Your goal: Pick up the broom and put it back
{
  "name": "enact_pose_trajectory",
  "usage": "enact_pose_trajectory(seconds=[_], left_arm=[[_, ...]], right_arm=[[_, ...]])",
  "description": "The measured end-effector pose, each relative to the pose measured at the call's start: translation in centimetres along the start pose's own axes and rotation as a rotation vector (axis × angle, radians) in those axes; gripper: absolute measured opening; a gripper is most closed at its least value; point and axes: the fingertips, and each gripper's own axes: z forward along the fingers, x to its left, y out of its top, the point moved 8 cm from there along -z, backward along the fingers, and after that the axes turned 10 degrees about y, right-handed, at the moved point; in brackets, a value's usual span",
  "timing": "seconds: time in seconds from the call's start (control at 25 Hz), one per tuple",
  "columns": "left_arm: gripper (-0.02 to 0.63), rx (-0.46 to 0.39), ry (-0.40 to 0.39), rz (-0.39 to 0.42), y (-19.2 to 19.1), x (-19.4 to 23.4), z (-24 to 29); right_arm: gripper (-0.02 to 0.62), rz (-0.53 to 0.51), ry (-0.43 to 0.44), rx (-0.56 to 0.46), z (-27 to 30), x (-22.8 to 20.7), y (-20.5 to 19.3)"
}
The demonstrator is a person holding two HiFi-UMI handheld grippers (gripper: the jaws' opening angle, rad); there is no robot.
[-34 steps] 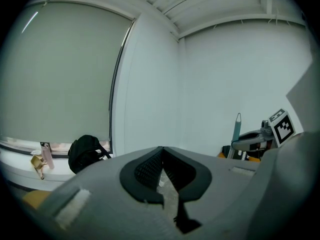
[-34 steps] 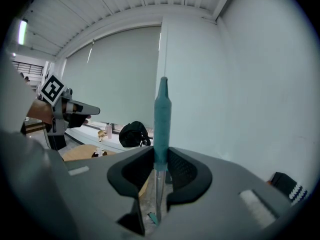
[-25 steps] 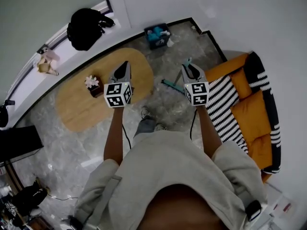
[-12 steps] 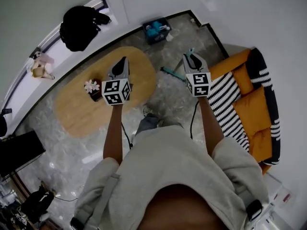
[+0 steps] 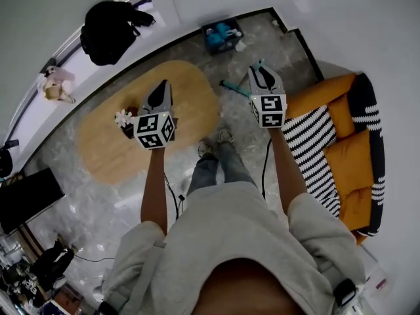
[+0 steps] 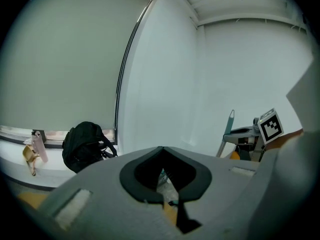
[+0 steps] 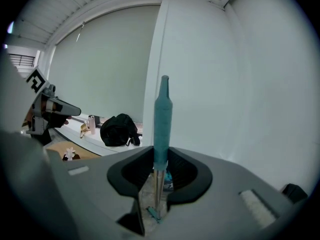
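**Broom held upright in the right hand-held gripper**

The broom (image 7: 162,119) stands upright between the jaws of the right hand-held gripper (image 5: 263,77), which clamps its shaft. Its head hangs low over the grey marble floor (image 5: 262,41). The left hand-held gripper (image 6: 161,151) is clenched on nothing above an oval wooden tabletop (image 5: 190,104). An orange sofa (image 5: 348,143) stands to the right. The broom has a teal grip, a metal shaft and a teal head.

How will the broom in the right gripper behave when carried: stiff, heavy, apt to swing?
The broom looks stiff: its shaft runs straight. Thin, so probably light. The right gripper holds it near the top, so its head may swing.
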Motion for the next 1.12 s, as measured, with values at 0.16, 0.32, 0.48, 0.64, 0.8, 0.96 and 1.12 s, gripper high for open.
enact_pose_trajectory(seconds=[0.16, 0.32, 0.48, 0.64, 0.8, 0.96, 1.12], left_arm=[[0.005, 0.027, 0.046, -0.003, -1.0, -0.5, 0.7], [0.005, 0.043, 0.096, -0.012, -2.5, -0.4, 1.5], [0.005, 0.05, 0.137, -0.034, -4.3, -0.2, 1.8], [0.005, 0.076, 0.151, -0.054, -6.7, 0.7, 2.3], [0.005, 0.091, 0.147, -0.076, -8.5, 2.1, 3.1], [0.005, 0.107, 0.124, -0.084, -10.4, 3.8, 3.9], [0.005, 0.131, 0.109, -0.084, -12.1, 5.3, 4.5]], right_arm=[[0.088, 0.008, 0.032, 0.009, 2.9, -1.2, -1.5], [0.089, 0.006, 0.057, 0.017, 6.2, -2.4, -3.4], [0.089, 0.003, 0.081, 0.037, 8.9, -3.0, -5.8], [0.089, -0.005, 0.087, 0.069, 11.7, -2.6, -7.6], [0.089, -0.037, 0.08, 0.09, 14.5, -1.9, -9.0], [0.091, -0.051, 0.048, 0.094, 17.0, -1.4, -9.9], [0.092, -0.075, 0.043, 0.1, 19.2, -0.4, -10.3]])
